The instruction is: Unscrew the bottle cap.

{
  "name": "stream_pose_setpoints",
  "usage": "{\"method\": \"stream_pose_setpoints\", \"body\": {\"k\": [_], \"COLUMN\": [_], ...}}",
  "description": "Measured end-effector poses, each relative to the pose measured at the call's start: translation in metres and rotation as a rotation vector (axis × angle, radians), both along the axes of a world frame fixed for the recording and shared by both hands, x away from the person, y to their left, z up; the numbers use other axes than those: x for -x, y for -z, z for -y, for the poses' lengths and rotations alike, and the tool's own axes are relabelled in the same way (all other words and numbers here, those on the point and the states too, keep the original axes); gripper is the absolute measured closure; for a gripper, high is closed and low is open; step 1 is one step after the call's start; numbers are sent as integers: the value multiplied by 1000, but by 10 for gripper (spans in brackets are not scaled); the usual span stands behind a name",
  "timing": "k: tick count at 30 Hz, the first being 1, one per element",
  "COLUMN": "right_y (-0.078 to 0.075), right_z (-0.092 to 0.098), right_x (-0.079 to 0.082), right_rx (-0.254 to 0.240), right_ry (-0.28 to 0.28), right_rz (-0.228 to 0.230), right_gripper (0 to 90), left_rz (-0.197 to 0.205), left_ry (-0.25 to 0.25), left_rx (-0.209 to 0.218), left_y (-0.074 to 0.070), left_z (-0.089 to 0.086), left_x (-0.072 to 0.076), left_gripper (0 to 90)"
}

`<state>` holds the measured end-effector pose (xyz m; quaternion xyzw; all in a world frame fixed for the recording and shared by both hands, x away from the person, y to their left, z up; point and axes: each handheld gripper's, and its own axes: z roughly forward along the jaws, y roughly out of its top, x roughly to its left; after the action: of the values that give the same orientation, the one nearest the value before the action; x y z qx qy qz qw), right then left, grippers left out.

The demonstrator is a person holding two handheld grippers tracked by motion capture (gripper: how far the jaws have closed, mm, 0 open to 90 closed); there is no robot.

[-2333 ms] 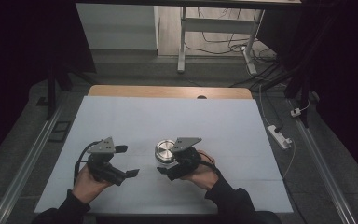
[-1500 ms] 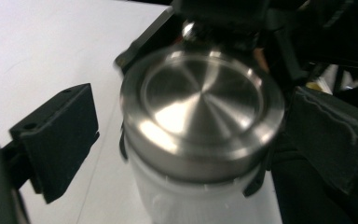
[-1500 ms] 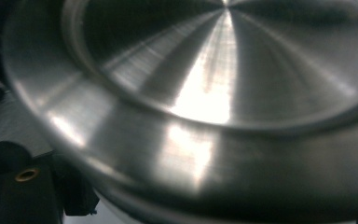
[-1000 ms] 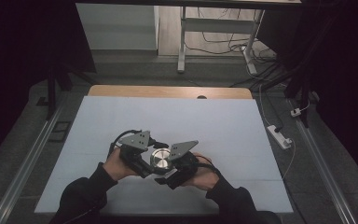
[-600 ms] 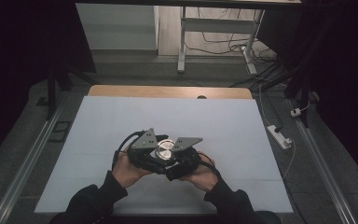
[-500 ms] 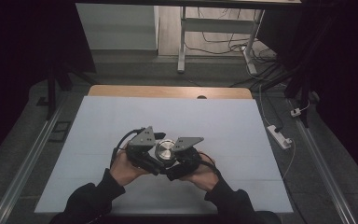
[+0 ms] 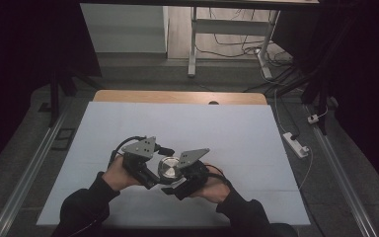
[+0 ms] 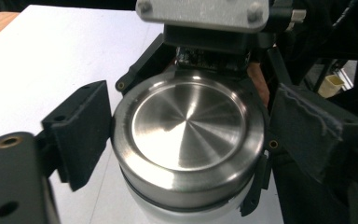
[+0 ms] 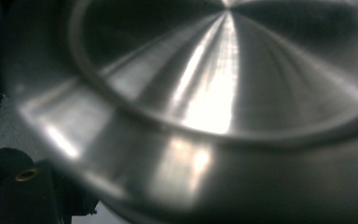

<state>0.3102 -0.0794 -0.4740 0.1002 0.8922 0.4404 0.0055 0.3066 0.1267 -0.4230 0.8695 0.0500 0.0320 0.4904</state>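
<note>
High view: a steel lid (image 7: pixel 168 168) sits between both claws near the worktop's (image 7: pixel 237 128) front edge.

Left gripper view: the left claw (image 8: pixel 186 140), jaws just closing, flanks the lid (image 8: pixel 189 140); contact cannot be confirmed.

Right gripper view: the right claw clamps a container beneath the lid (image 9: pixel 223 93).

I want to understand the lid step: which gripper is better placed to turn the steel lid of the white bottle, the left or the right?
Probably the left gripper. Its jaws, which have just been closing, flank the steel lid on both sides. The right gripper sits lower, apparently clamped on the white bottle, so it can hold it steady.
</note>
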Motion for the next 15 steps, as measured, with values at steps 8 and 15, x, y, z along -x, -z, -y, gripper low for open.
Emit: {"method": "stream_pose_setpoints", "body": {"k": [8, 15], "right_y": [-1, 4], "right_z": [1, 6], "right_x": [-2, -12], "right_rx": [-11, -4], "right_ry": [30, 131], "right_rz": [-1, -3], "right_gripper": [151, 151], "left_rz": [-4, 4], "left_ry": [-83, -305], "left_rx": [11, -7], "left_y": [0, 3], "left_z": [3, 22], "left_x": [0, 6], "left_gripper": [202, 202]}}
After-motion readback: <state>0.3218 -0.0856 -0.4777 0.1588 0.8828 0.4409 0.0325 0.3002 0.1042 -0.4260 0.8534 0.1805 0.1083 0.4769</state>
